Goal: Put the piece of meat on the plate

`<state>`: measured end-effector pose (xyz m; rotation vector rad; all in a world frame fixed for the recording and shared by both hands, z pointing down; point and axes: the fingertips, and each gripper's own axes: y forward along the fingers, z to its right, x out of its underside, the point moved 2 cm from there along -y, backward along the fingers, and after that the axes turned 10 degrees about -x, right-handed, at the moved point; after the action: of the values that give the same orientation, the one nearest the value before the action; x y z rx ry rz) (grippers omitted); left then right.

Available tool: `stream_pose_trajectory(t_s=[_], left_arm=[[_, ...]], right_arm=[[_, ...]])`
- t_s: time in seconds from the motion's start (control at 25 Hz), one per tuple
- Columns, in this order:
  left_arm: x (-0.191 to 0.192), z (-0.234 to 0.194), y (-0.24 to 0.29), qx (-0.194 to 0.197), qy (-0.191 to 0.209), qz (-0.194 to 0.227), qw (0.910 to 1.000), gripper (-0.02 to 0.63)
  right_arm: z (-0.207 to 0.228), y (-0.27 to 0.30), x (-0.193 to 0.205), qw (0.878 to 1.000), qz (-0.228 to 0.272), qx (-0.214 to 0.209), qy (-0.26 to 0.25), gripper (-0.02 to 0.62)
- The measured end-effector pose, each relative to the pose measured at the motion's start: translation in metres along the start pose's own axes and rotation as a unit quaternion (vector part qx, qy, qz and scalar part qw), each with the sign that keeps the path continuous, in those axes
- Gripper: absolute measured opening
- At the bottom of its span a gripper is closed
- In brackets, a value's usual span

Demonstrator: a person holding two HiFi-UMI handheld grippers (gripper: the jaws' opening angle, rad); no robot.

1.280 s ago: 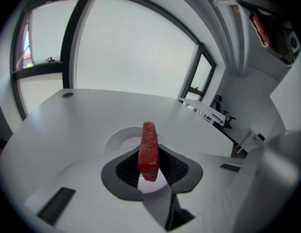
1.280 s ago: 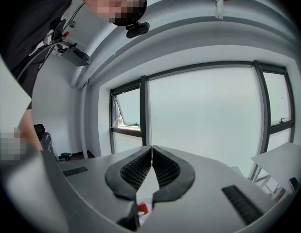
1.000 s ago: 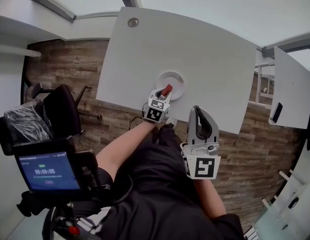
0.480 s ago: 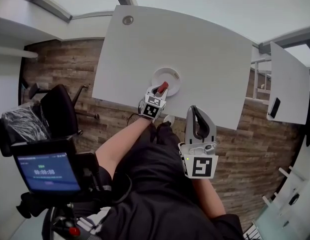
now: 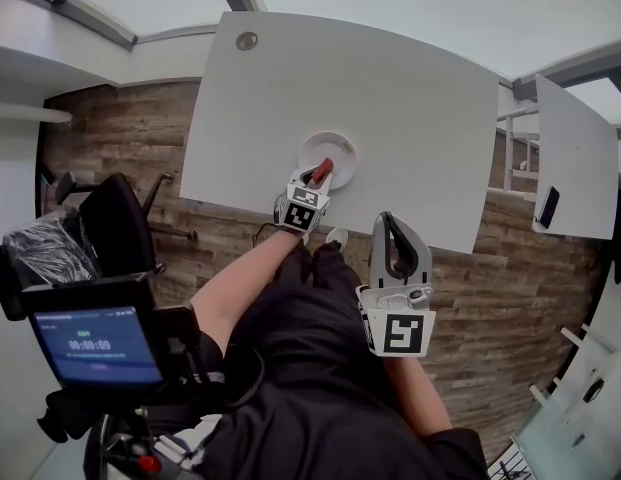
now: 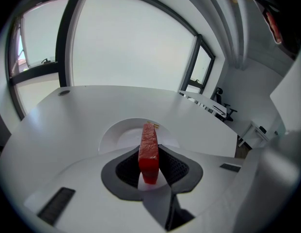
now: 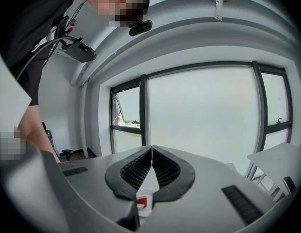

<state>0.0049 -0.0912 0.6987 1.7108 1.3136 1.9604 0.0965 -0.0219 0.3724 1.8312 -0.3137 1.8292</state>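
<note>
Left gripper (image 5: 312, 180), in the person's left hand: jaws set narrowly apart and clamped on the piece of meat (image 6: 149, 150). Meat a red slab standing on edge, pinched by its flat sides at the near end, far end projecting past the jaw tips. Gripper tilted downward over the near rim of a round white plate (image 6: 118, 132); far end of the meat above the plate's inner surface, contact with the plate not discernible. Plate close to the front edge of a white table (image 6: 53, 130).

Right gripper (image 7: 151, 149): jaws pressed together, tips meeting, nothing between. In the head view, held off the table's near edge above the person's lap, to the right of the plate and well apart from it.
</note>
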Motion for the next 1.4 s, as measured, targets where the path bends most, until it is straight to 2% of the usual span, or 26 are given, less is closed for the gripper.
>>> stream_pose_trajectory(t_s=[0.28, 0.48, 0.76, 1.08, 1.4], left_arm=[[-0.016, 0.007, 0.001, 0.008, 0.012, 0.014, 0.9998, 0.097], [-0.012, 0.007, 0.005, 0.018, -0.012, -0.004, 0.9998, 0.097], [-0.019, 0.014, 0.005, 0.028, -0.029, 0.003, 0.9992, 0.097], [-0.018, 0.009, 0.005, 0.037, -0.040, 0.014, 0.9984, 0.097], [-0.020, 0.006, 0.007, 0.025, -0.022, 0.019, 0.9993, 0.097]], right_arm=[[0.003, -0.005, 0.002, 1.000, -0.005, 0.010, 0.000, 0.009], [0.001, -0.007, -0.001, 1.000, -0.003, 0.010, -0.011, 0.009], [0.002, -0.009, -0.003, 0.999, -0.002, 0.015, -0.034, 0.009], [0.001, -0.009, 0.000, 0.999, -0.002, 0.015, -0.036, 0.009], [-0.001, -0.006, 0.002, 0.999, -0.004, 0.008, -0.037, 0.009]])
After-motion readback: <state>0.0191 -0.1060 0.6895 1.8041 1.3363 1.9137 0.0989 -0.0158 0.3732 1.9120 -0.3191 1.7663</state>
